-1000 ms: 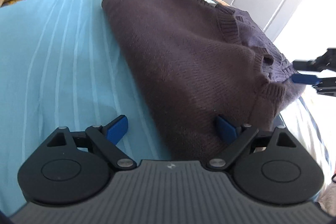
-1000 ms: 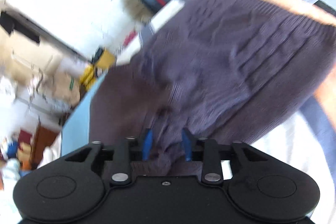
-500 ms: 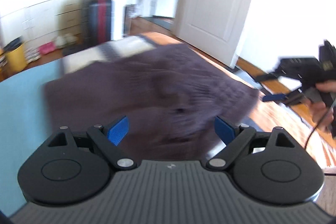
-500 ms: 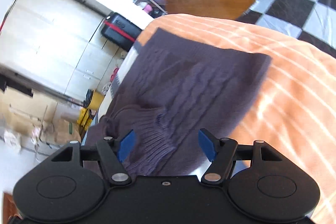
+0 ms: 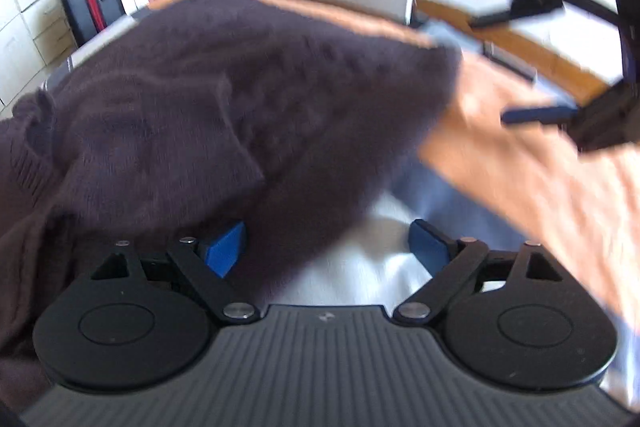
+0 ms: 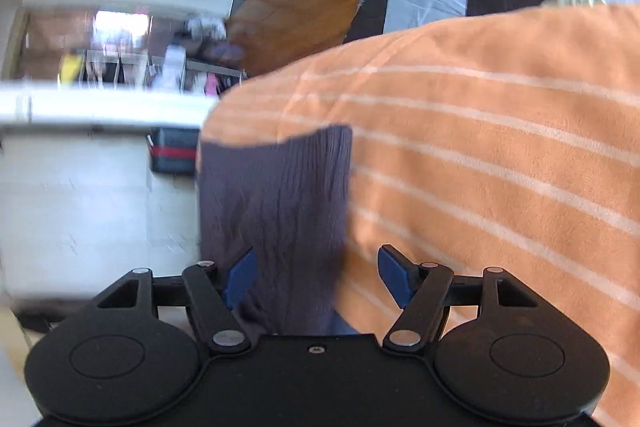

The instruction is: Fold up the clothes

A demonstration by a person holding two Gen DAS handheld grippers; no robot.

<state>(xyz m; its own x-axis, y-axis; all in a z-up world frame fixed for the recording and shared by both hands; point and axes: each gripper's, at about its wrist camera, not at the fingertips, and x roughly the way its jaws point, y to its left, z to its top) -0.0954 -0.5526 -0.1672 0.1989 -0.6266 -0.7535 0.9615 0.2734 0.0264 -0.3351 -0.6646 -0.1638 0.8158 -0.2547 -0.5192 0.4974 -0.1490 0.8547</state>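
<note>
Left wrist view: left gripper (image 5: 326, 247) jaws closing, still apart, sweater (image 5: 208, 99) edge between

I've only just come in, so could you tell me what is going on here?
A person with a gripper in each hand is folding a dark brown knitted sweater on a bed with an orange striped blanket. The left gripper has its jaws closing around a sweater edge, not yet pinched. The right gripper is open, with knit between its fingers but not clamped. Both views are blurred.
</note>
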